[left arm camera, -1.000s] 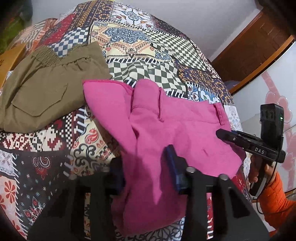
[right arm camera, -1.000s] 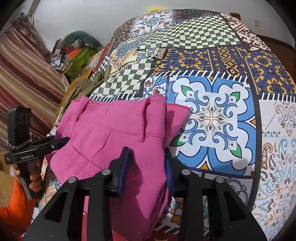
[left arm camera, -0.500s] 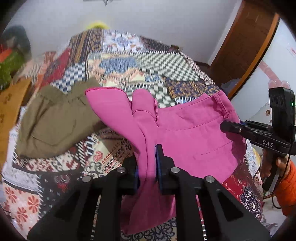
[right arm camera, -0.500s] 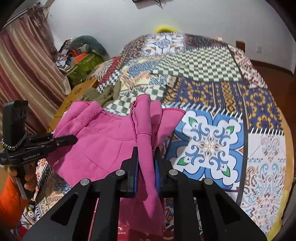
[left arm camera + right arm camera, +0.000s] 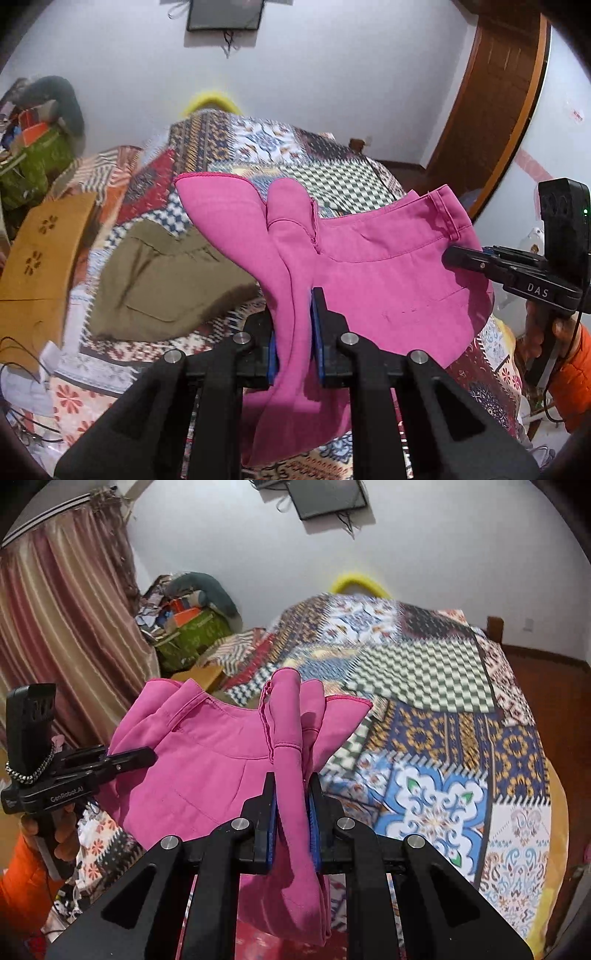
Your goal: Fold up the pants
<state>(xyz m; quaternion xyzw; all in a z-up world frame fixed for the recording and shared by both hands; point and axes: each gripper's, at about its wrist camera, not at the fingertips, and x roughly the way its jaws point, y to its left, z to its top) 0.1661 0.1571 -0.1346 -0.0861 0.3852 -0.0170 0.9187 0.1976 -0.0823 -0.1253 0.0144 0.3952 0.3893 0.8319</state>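
The pink pants [image 5: 369, 273] hang lifted above the patchwork bed [image 5: 280, 155], stretched between both grippers. My left gripper [image 5: 295, 306] is shut on a bunched fold of the pink fabric. My right gripper [image 5: 291, 790] is shut on another bunched fold of the pink pants [image 5: 207, 760]. Each gripper also shows in the other's view: the right one [image 5: 461, 256] at the waistband edge, the left one [image 5: 144, 755] at the far side. The lower part of the pants droops below the fingers.
Folded olive-green pants [image 5: 159, 280] lie on the bed to the left. A brown cardboard box [image 5: 40, 251] sits at the bed's left edge. A pile of clutter [image 5: 184, 624] and a curtain [image 5: 62, 627] stand left; a wooden door [image 5: 491, 110] is right.
Both grippers closed on the pink pants and raised them off the bed. The views tilted up, showing the wall and more of the room.
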